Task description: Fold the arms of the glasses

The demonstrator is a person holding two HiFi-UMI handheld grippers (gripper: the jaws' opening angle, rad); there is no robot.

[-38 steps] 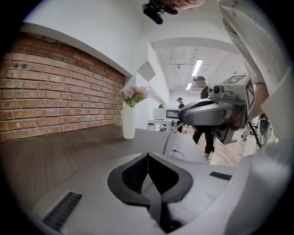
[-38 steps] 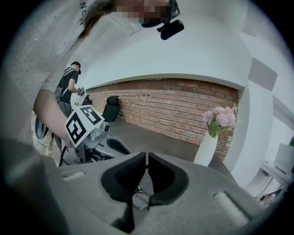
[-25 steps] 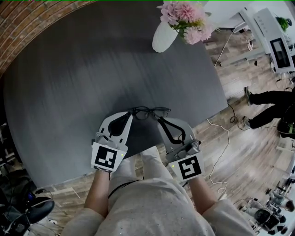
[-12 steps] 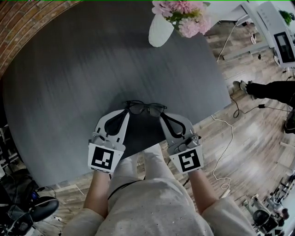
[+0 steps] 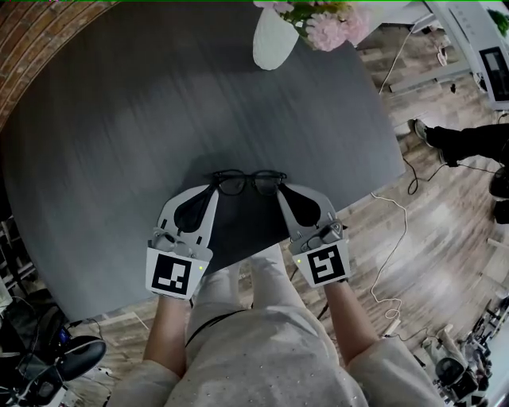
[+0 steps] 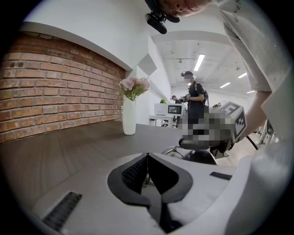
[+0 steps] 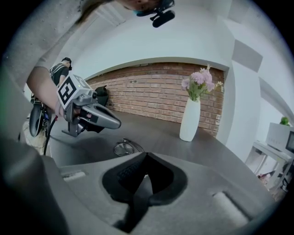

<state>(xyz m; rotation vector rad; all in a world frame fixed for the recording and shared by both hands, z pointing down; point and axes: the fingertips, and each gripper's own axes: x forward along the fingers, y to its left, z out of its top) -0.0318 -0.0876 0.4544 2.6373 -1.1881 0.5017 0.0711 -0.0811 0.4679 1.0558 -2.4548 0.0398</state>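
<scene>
My right gripper [image 5: 281,191] has just been closing its jaws, and they now meet tip to tip. In the right gripper view the dark pads stand together with at most a thin sliver between them, too small for me to say whether it is an arm of the glasses [image 5: 248,182]. My left gripper [image 5: 213,189] has its jaws together as well. Both grippers point away from me and a little down, the left tip at the left end of the glasses and the right tip at the right end. The glasses sit between the two tips, on the dark table [image 5: 143,119], in the part nearest me. In the right gripper view one lens [image 7: 124,148] shows just beyond the jaws, low against the table. At the far edge stands a white vase [image 5: 273,40] with pink flowers [image 5: 330,24]. Past the table's right edge is wood floor [image 5: 445,222], with a pale cable [image 5: 390,262] trailing across it.
</scene>
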